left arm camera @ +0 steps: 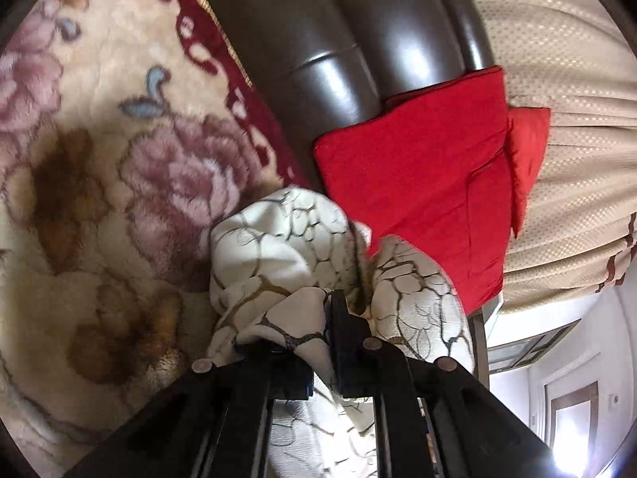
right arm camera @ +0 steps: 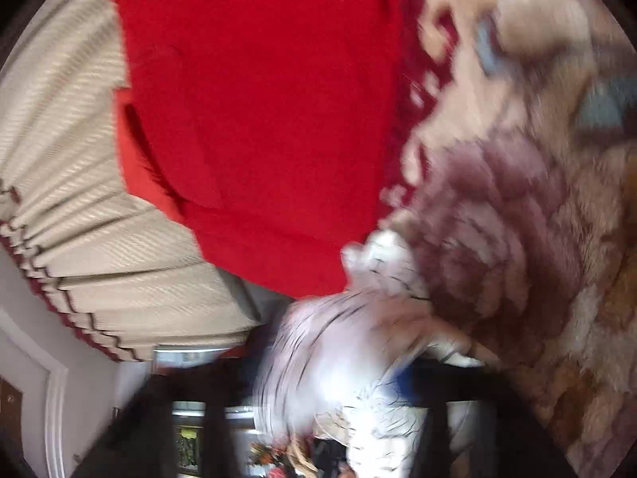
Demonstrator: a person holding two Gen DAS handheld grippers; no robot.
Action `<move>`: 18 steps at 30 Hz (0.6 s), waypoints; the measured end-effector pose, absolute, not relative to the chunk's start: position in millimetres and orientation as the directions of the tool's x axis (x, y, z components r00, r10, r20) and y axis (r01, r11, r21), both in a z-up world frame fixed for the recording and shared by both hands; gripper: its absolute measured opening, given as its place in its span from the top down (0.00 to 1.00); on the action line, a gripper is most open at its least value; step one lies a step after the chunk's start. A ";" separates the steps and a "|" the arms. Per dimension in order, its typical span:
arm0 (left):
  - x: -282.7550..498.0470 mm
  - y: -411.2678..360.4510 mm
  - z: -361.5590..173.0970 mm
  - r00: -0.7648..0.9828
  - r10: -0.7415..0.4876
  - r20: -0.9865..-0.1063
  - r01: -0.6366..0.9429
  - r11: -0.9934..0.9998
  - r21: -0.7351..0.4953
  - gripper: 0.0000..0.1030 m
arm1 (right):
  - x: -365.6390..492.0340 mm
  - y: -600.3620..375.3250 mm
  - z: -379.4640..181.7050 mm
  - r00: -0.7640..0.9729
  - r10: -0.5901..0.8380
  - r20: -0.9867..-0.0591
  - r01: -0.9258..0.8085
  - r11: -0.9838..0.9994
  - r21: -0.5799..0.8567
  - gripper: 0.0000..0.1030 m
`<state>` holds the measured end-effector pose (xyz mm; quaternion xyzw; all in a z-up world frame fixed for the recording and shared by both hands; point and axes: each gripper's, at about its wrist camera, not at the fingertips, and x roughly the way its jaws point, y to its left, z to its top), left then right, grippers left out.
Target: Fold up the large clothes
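Altogether two red cushions [left arm camera: 418,183], one garment [left arm camera: 278,247]

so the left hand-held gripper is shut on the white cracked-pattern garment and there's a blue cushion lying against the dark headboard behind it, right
Not quite: the cushion is red, not blue. The left wrist view shows it lying against the dark headboard, behind the white cracked-pattern garment that the left hand-held gripper is shut on.
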<state>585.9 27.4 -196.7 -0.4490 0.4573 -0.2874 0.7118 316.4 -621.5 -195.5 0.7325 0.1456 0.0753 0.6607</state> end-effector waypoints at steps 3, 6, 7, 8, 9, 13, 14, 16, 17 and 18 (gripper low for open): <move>589.1 26.8 -181.3 0.417 -0.830 -0.370 0.001 0.407 -0.913 0.91 | 283.8 -628.8 -173.1 0.990 0.141 0.021 -0.014 -0.052 0.999 0.00; 582.6 28.9 -159.4 0.417 -0.831 -0.369 0.017 0.413 -0.911 0.84 | 284.8 -625.4 -148.0 0.981 0.194 0.006 -0.013 0.036 0.999 0.00; 578.7 29.4 -150.9 0.421 -0.826 -0.375 0.024 0.424 -0.905 0.81 | 284.2 -620.9 -140.0 0.978 0.209 -0.018 0.000 0.087 0.996 0.01; 573.8 30.7 -140.4 0.431 -0.819 -0.380 0.038 0.437 -0.899 0.78 | 286.8 -610.0 -126.3 0.971 0.229 -0.065 0.026 0.167 0.986 0.02; 570.3 30.8 -134.3 0.450 -0.811 -0.375 0.057 0.445 -0.893 0.71 | 287.4 -603.7 -119.6 0.966 0.245 -0.089 0.037 0.208 0.977 0.02; 552.9 54.5 -103.4 0.650 -0.680 -0.340 0.055 0.488 -0.871 0.17 | 303.9 -558.7 -94.0 0.930 0.318 -0.183 0.061 0.358 0.932 0.05; 545.8 60.5 -95.8 0.696 -0.615 -0.371 0.018 0.531 -0.847 0.17 | 301.8 -554.9 -90.1 0.925 0.327 -0.193 0.063 0.370 0.927 0.05; 545.6 52.4 -84.8 0.656 -0.633 -0.411 0.044 0.576 -0.816 0.17 | 300.6 -533.6 -92.4 0.912 0.351 -0.213 0.063 0.392 0.918 0.07; 543.4 46.4 -80.3 0.641 -0.640 -0.424 0.063 0.594 -0.802 0.17 | 301.7 -521.6 -91.9 0.905 0.358 -0.228 0.068 0.407 0.911 0.08; 539.1 36.4 -74.1 0.627 -0.640 -0.443 0.092 0.626 -0.774 0.17 | 296.6 -518.1 -88.8 0.902 0.363 -0.235 0.069 0.416 0.907 0.12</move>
